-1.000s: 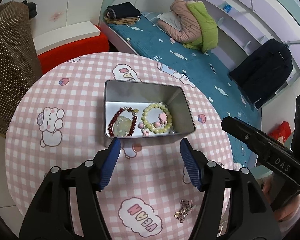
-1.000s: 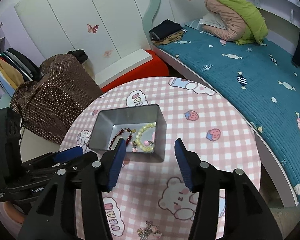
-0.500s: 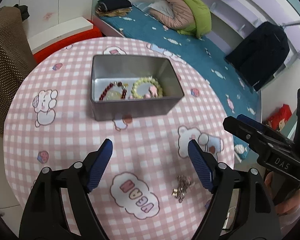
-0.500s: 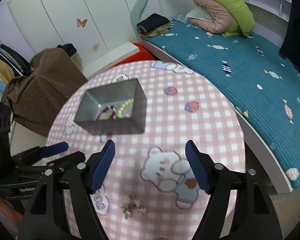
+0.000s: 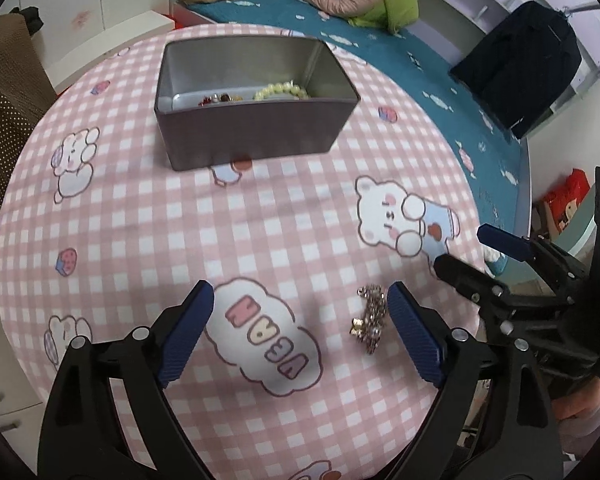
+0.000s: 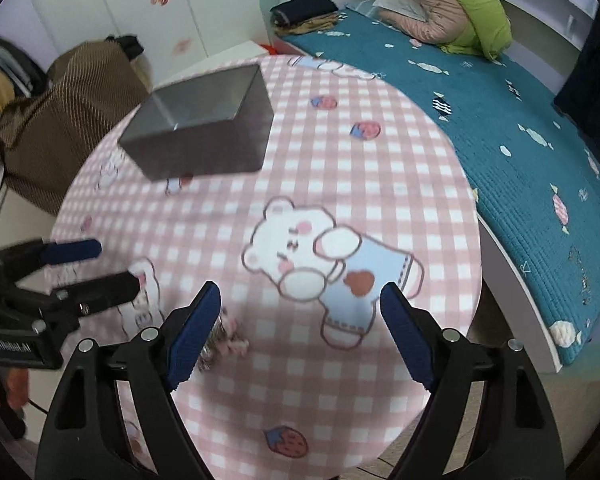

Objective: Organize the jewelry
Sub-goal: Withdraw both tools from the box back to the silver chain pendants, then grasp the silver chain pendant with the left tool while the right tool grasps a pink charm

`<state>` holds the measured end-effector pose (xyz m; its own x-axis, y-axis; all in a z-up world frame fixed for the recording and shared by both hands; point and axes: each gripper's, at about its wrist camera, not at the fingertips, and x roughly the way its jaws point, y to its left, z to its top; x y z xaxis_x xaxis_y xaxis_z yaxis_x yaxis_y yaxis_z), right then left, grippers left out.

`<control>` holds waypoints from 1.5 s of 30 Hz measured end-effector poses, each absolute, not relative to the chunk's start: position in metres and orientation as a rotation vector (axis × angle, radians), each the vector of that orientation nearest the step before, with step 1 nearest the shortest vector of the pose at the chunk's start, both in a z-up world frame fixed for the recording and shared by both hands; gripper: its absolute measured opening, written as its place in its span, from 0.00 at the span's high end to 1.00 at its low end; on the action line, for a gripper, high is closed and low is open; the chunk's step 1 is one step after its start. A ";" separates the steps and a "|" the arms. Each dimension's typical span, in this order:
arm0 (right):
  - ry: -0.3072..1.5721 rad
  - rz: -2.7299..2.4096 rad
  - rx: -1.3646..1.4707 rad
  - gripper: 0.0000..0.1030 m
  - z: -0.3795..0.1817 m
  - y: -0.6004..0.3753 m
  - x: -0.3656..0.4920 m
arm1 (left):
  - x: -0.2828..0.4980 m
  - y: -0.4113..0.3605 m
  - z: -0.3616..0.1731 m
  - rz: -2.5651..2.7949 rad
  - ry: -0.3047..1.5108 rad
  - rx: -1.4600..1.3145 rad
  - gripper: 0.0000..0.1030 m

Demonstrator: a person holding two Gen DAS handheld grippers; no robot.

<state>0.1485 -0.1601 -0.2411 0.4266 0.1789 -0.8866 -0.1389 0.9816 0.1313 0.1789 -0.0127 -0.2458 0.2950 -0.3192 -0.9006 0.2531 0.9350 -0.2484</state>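
A grey metal tin (image 5: 256, 116) stands at the far side of the round pink checked table (image 5: 140, 220). Inside it I see a pale green bead bracelet (image 5: 282, 91) and part of a red bead bracelet (image 5: 212, 99). A small sparkly jewelry piece (image 5: 370, 322) lies on the cloth near me, just inside the right finger of my open, empty left gripper (image 5: 300, 328). In the right wrist view the piece (image 6: 226, 338) lies beside the left finger of my open, empty right gripper (image 6: 300, 330), and the tin (image 6: 204, 124) is far left.
A bed with a teal cover (image 6: 500, 92) runs along the table's right side. A brown dotted cover (image 6: 68, 96) drapes furniture at the far left. The table edge drops off close on the right (image 6: 480, 264).
Both grippers have pulled back from the tin and dropped lower toward the near part of the table. Their jaws have opened wider. The loose jewelry piece now lies by both grippers' fingers.
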 end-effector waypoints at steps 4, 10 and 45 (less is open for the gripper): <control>1.109 0.227 -0.034 0.26 -0.250 -0.154 0.137 | 0.175 -0.016 -0.253 -0.388 1.237 -0.051 0.14; 1.122 0.271 -0.137 0.42 -0.265 -0.141 0.125 | 0.169 -0.019 -0.259 -0.402 1.257 -0.037 0.14; 1.034 0.270 -0.279 0.87 -0.244 -0.132 0.132 | 0.173 -0.046 -0.270 -0.529 1.292 -0.037 0.15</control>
<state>0.1316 -0.1319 -0.2443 0.4848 0.0883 -0.8702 -0.3487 0.9319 -0.0997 0.1731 -0.0464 -0.2698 0.1742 -0.3934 -0.9027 0.3527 0.8808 -0.3158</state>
